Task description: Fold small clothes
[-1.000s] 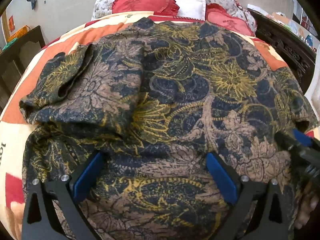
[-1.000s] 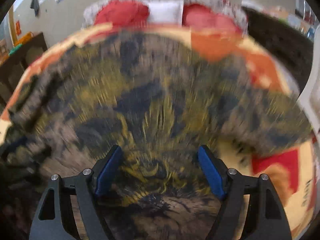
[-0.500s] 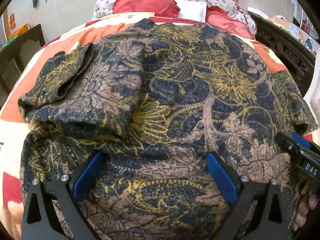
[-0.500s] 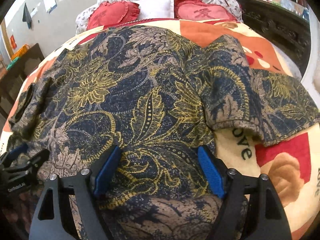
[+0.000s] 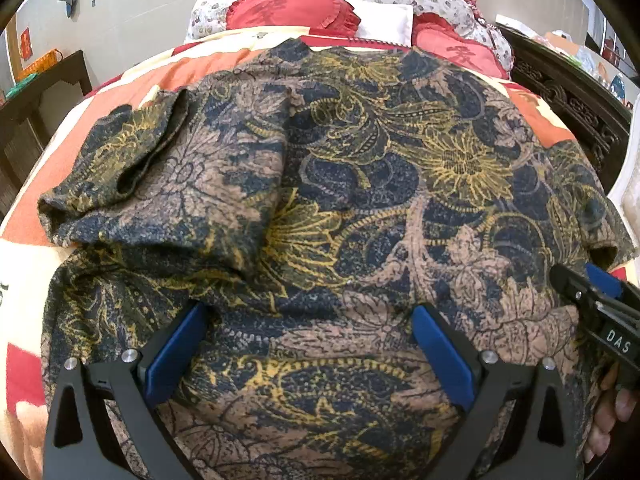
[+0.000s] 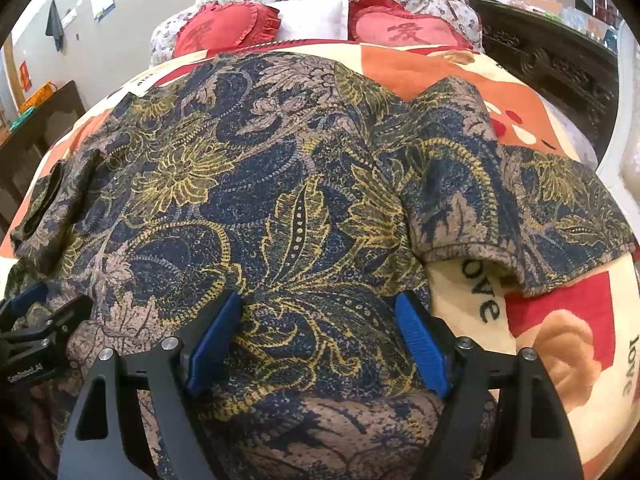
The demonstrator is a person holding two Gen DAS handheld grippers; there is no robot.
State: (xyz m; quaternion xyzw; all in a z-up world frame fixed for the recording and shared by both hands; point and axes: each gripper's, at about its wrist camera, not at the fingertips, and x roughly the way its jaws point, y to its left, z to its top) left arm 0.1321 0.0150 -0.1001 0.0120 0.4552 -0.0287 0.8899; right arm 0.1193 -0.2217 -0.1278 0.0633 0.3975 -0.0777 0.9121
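Left wrist view: one shirt, two spread grippers.

garment: short-sleeved shirt, navy, tan and gold floral print
pose: spread flat on bed, left sleeve folded inward

A grey wall rises behind the bed's red heart cushions, dark carved furniture alongside.

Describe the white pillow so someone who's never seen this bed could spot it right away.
Look at the head of the bed, past the patterned shirt. The white pillow sits between two red heart cushions, the only plain, square-edged one there.
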